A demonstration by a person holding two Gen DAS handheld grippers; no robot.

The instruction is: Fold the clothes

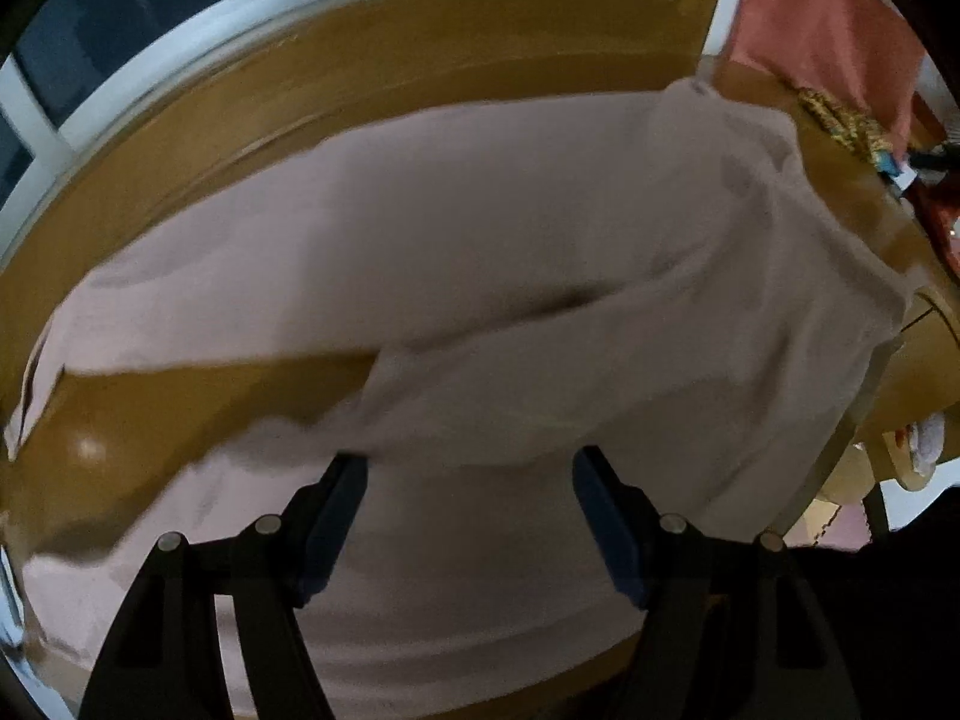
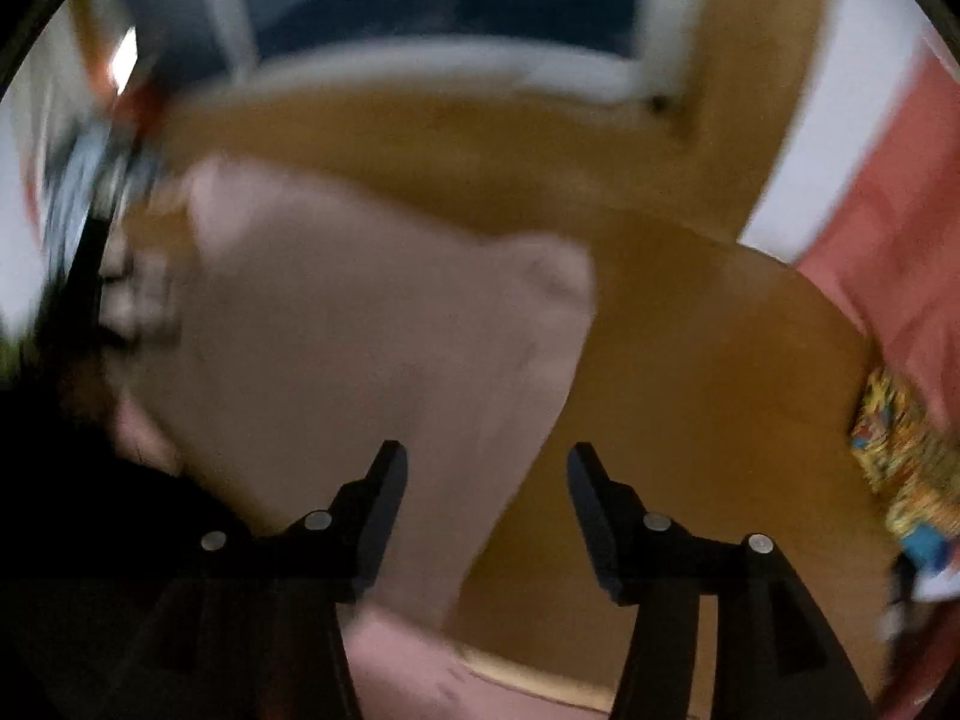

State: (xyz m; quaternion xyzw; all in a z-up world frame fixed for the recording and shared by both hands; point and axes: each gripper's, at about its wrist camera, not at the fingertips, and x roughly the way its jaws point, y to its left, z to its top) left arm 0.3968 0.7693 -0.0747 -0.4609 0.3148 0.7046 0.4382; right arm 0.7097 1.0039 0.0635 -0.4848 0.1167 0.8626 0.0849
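A pale pinkish-beige garment [image 1: 480, 228] lies spread over the brown wooden table [image 1: 180, 408], with one part folded across the near side. My left gripper [image 1: 468, 462] hovers open just above the cloth's near part, nothing between its blue-padded fingers [image 1: 336, 516]. In the right wrist view the same garment [image 2: 336, 324] shows blurred at left and centre, one rounded corner reaching toward the middle. My right gripper [image 2: 486, 456] stands open over the garment's right edge, where cloth meets bare table [image 2: 690, 390].
A window with a white frame [image 1: 150, 84] runs behind the table. A salmon-red cloth [image 1: 840, 18] hangs at the right, and a colourful patterned item [image 2: 906, 456] lies at the table's right edge. A hand [image 2: 132, 300] appears blurred at the left.
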